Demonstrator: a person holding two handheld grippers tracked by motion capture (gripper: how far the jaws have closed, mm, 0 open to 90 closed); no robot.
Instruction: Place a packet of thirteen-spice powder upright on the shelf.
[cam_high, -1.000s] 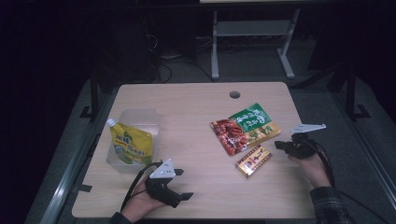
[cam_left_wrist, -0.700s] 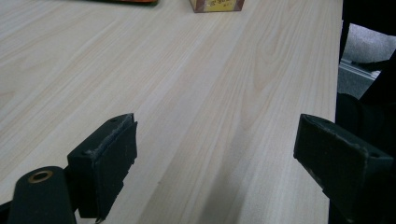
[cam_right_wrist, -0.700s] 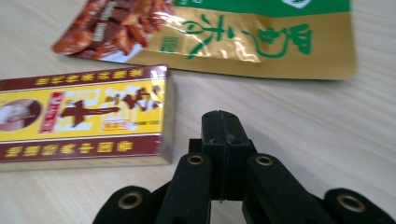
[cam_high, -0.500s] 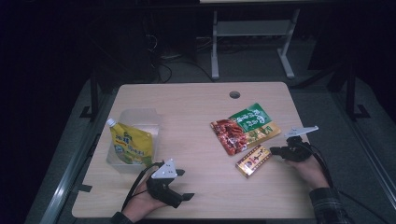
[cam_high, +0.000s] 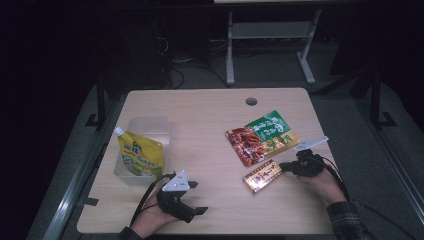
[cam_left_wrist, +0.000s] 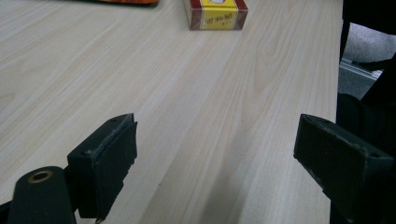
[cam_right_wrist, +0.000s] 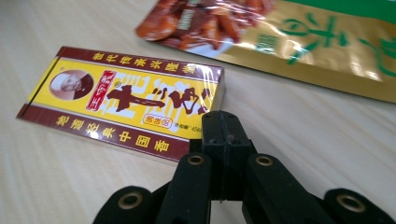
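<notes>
High view: pale wood table (cam_high: 200, 115), dark room; left tongs (cam_high: 192, 212) released, right tongs (cam_high: 281, 166) clenched empty.

Dim surroundings, evenly lit tabletop (cam_high: 210, 120)

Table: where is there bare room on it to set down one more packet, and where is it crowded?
The table is bare across its far part, beyond the clear tub and around the round hole. The middle strip between the tub and the snack bags is free too. It is crowded at the right, where the right claw, shut, meets the flat box.
</notes>
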